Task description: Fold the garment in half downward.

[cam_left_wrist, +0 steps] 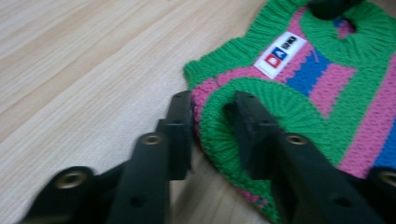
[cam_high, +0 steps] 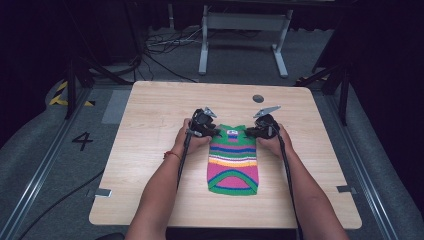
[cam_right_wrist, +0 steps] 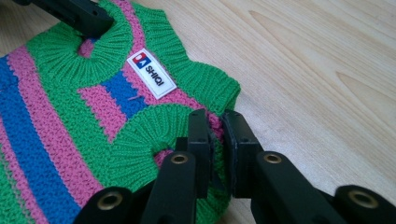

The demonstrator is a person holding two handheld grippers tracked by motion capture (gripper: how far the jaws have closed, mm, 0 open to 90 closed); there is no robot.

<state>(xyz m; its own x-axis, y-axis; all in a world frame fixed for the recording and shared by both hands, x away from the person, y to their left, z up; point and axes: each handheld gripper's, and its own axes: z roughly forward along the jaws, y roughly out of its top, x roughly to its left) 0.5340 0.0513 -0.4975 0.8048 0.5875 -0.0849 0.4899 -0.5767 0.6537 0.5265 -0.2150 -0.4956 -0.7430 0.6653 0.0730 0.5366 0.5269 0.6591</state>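
A small striped knitted sweater [cam_high: 233, 160] is lying flat on the wooden worktop [cam_high: 150, 115], about midway between the left and right edges, its neck end pointing toward the far edge and its green hem toward the person's near edge. The knit is banded in green, pink, blue, yellow and white, and a white label [cam_right_wrist: 152, 73] is sitting just below the green neck ribbing.

The left gripper [cam_high: 212, 131] is resting at the sweater's left shoulder, held low over the worktop by the person's left hand [cam_high: 187, 137]. In the left gripper view its two black jaws are standing a little apart, one on each side of the green ribbed armhole edge [cam_left_wrist: 212, 123]; whether the pads are actually pressing the knit is not clear from here.

The right gripper [cam_high: 251, 133] is sitting at the opposite shoulder, in the person's right hand [cam_high: 272, 142]. In the right gripper view its jaws are pinched nearly together on the pink and green edge of the shoulder [cam_right_wrist: 215, 123], with the knit squeezed between the pads.

The two grippers are facing each other across the neck opening, each at one upper corner of the garment
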